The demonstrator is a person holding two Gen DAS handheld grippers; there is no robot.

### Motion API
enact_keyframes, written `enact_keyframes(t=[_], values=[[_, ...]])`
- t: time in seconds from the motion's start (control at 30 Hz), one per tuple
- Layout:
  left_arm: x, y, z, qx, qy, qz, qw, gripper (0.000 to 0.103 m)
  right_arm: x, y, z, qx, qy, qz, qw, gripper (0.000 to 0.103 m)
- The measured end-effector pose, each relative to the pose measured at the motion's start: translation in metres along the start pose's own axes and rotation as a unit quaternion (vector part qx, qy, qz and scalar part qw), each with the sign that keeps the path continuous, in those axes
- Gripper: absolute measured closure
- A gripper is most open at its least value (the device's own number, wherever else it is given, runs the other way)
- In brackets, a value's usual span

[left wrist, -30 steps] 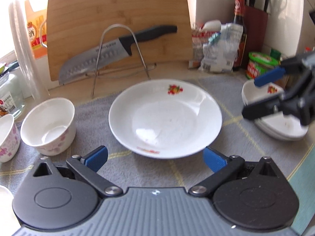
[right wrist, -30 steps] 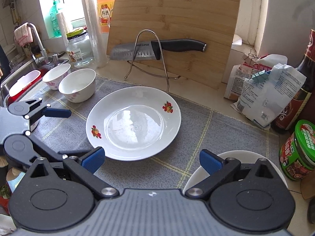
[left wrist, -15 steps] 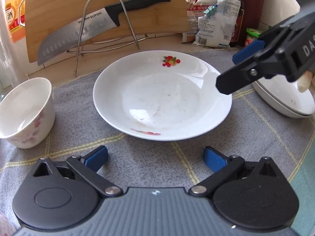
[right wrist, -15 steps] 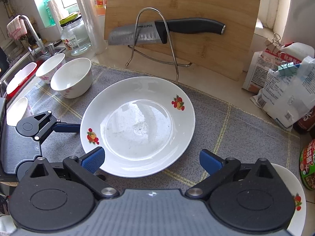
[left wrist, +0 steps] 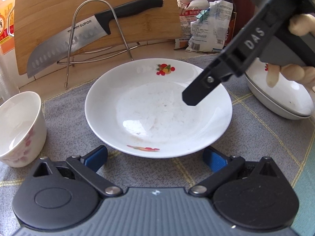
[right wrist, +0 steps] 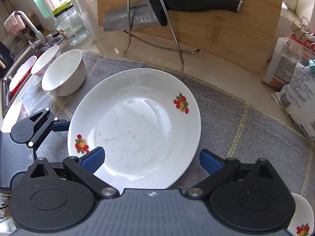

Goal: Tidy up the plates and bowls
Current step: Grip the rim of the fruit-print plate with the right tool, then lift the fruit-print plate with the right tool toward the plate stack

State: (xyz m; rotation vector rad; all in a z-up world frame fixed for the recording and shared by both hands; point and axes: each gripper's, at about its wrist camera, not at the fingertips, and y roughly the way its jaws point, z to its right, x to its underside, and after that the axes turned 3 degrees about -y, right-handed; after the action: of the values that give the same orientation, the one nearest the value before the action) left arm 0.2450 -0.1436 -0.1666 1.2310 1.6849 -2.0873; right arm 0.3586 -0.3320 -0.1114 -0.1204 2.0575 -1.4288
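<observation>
A white plate (left wrist: 157,106) with fruit prints lies in the middle of the grey mat (left wrist: 65,122). My left gripper (left wrist: 155,157) is open, with the plate's near rim just ahead of its blue pads. My right gripper (right wrist: 152,160) is also open and hovers over the same plate (right wrist: 137,129); its left pad is above the rim and its right pad is just outside it. One of its fingers (left wrist: 198,94) shows above the plate in the left wrist view. A stack of plates (left wrist: 279,98) sits to the right. White bowls (right wrist: 63,74) stand to the left.
A knife (left wrist: 78,39) rests on a wire stand (left wrist: 94,33) in front of a leaning bamboo board (left wrist: 137,17). Food packets (left wrist: 204,27) and a sauce bottle (left wrist: 228,9) stand at the back right. A glass jar (right wrist: 69,27), a tap (right wrist: 29,27) and a sink lie at the left.
Both grippers have closed in on the middle plate. My right gripper has swung left from the stack of plates to above the plate. Both stay open.
</observation>
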Motion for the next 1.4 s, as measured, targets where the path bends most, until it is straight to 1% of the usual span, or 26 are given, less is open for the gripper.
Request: enact_keyframes(t=[0.07,0.33,0.7,1.0,1.27,1.33,1.4], values=[[0.0,0.0,-0.001,0.005,0.004,0.002,1.0,0.0,-0.003,0.004,0.002,0.0,0.006,-0.006,1.0,0.0],[0.004,-0.001,-0.003,0.011,0.009,0.013,0.9998,0.0,-0.015,0.019,0.008,-0.019,-0.006,-0.024,1.0,0.0],[0.003,0.001,-0.006,0.015,0.013,0.018,0.9996,0.0,-0.034,0.031,0.012,-0.046,-0.012,-0.028,0.998,0.0],[0.003,-0.001,-0.006,0.022,0.022,0.016,0.9994,0.0,-0.041,0.034,0.015,-0.063,-0.019,-0.023,0.998,0.0],[0.004,-0.001,-0.007,0.024,0.023,0.019,0.9993,0.0,-0.047,0.035,0.023,-0.088,-0.003,-0.012,0.996,0.0],[0.004,-0.001,-0.007,0.025,0.024,0.019,0.9992,0.0,-0.048,0.035,0.023,-0.088,-0.002,-0.013,0.996,0.003],[0.004,-0.001,-0.008,0.025,0.024,0.019,0.9992,0.0,-0.049,0.035,0.023,-0.089,-0.002,-0.015,0.996,0.003]])
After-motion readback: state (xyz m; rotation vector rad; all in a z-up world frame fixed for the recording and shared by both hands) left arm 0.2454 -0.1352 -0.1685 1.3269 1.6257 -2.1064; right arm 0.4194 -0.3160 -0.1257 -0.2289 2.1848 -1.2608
